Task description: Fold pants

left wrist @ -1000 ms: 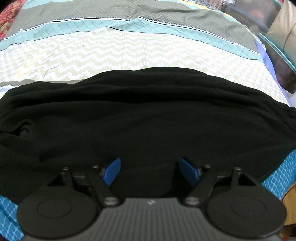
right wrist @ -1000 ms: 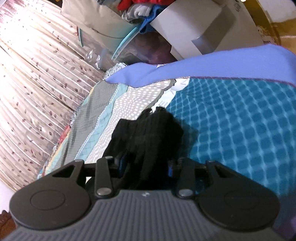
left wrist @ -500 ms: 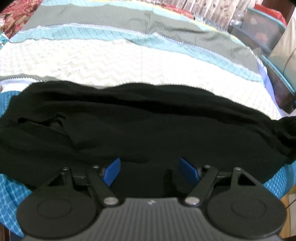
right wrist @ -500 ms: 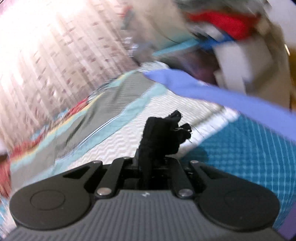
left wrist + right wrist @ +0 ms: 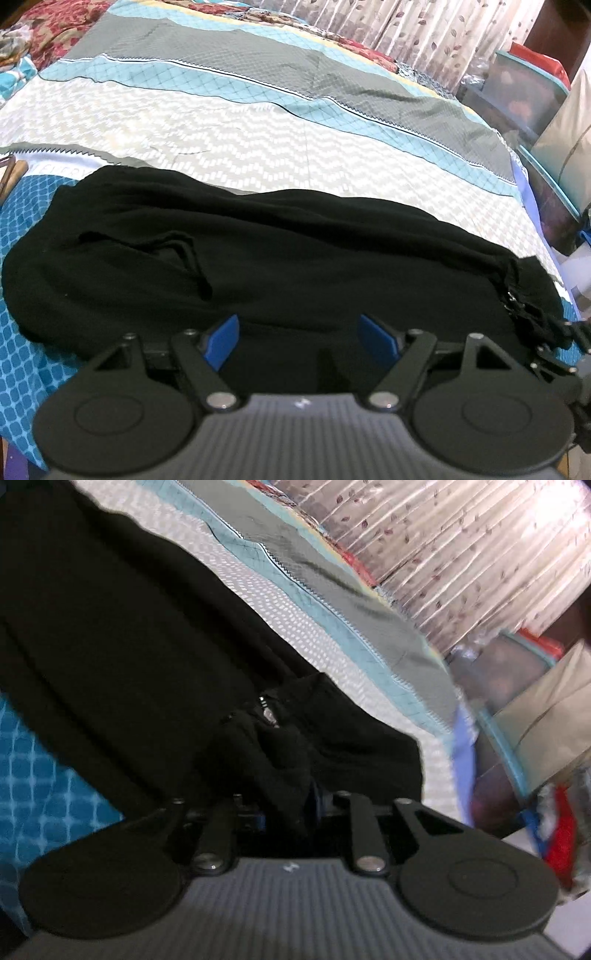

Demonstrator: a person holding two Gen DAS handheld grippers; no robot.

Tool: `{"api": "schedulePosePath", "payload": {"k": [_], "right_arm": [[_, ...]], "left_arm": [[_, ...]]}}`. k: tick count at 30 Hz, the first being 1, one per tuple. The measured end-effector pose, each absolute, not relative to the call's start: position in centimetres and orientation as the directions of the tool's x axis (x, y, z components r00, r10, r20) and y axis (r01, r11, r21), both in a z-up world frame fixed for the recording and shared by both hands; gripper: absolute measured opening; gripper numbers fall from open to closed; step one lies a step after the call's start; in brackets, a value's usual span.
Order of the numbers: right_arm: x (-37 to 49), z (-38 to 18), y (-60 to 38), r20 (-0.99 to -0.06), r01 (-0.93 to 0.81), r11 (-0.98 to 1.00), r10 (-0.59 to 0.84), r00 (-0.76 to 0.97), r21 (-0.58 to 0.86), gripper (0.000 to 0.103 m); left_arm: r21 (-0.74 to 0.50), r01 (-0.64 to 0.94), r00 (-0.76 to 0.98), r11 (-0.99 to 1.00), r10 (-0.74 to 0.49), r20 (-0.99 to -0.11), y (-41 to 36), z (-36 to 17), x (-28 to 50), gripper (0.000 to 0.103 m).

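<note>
1. Pants point(image 5: 280, 258) – black, lying crosswise on the bed point(image 5: 258, 147), a long dark band running from 9 to 3 o'clock in the left view.
2. Left gripper point(image 5: 299, 336) – jaws wide apart, blue pads point(image 5: 221, 338) showing, black cloth under and between them; pads not pressing it.
3. Right gripper point(image 5: 288, 808) – jaws have just been opening, yet a bunched end of the pants sits pinched between them, cloth bulging out toward 12 o'clock.
4. Zip pull point(image 5: 269, 713) shows in the bunch just past the right fingers.
5. In the right view the pants stretch off to 10 o'clock, over the white zigzag stripe and the blue patterned sheet point(image 5: 33, 775).
6. Curtain point(image 5: 443, 40) at 1 o'clock behind the bed; storage bins point(image 5: 524, 99) at 2 o'clock beside it.
7. Right view is tilted and a bit blurred.
</note>
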State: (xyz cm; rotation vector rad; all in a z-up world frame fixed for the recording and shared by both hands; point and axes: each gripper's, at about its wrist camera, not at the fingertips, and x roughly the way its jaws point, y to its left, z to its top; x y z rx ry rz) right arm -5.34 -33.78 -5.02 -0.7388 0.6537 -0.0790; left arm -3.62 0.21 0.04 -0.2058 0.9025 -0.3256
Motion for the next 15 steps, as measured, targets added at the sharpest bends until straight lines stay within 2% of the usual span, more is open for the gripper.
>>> {"api": "schedulePosePath", "payload": {"k": [2, 3, 7, 11, 14, 15], "right_arm": [[-5.9, -3.5, -34.5, -0.536, -0.135, 0.783, -0.278, 0.798, -0.607, 0.05], [-6.4, -2.3, -34.8, -0.543, -0.133, 0.816, -0.244, 0.803, -0.563, 0.052], [-7.3, 1.0, -36.8, -0.557, -0.126, 0.933, -0.09, 0.825, -0.337, 0.051], [-5.1, 0.8, -39.3, -0.603, -0.076, 0.996, 0.03, 0.797, -0.05, 0.05], [-2.5, -2.2, -39.2, -0.742, 0.028, 0.999, -0.039, 0.669, -0.027, 0.053], [-2.2, -2.5, -38.9, -0.749, 0.03, 0.999, -0.045, 0.661, -0.034, 0.054]], "left_arm": [[-0.325, 0.18, 0.58, 0.929, -0.367, -0.727, 1.0, 0.0, -3.6, 0.074], [-0.335, 0.177, 0.585, 0.926, -0.373, -0.721, 1.4, 0.1, -3.6, 0.075], [-0.357, 0.184, 0.624, 0.916, -0.39, -0.678, 3.3, 0.9, -4.5, 0.077], [-0.373, 0.175, 0.674, 0.911, -0.387, -0.63, 6.2, 2.1, -5.6, 0.081], [-0.382, 0.113, 0.717, 0.917, -0.341, -0.608, 9.5, 2.6, -6.1, 0.083], [-0.384, 0.076, 0.733, 0.92, -0.313, -0.605, 10.7, 2.8, -6.2, 0.083]]}}
